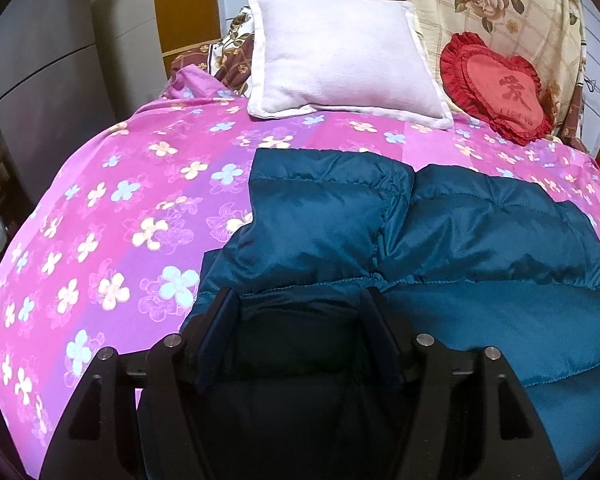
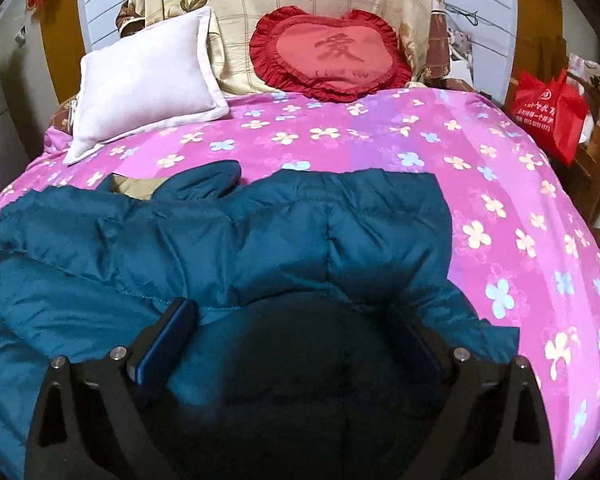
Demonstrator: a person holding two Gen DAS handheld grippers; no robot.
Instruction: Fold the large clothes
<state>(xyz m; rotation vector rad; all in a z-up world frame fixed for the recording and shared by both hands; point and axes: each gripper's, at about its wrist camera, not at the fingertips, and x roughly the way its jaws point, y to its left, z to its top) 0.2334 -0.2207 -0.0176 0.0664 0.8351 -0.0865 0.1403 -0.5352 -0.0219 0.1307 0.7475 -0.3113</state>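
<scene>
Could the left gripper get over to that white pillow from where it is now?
Probably yes. The left gripper sits open over the blue jacket, and only flat pink bedspread lies between the jacket and the white pillow. Nothing stands in the way.

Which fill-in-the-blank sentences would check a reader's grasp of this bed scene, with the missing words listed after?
1. The puffy jacket lying on the bedspread is ____ in colour.
2. The red cushion is shaped like a ____.
3. The bedspread's background colour is ____.
4. The right gripper has its fingers spread ____ over the jacket.

Missing words: teal; heart; pink; open
</scene>
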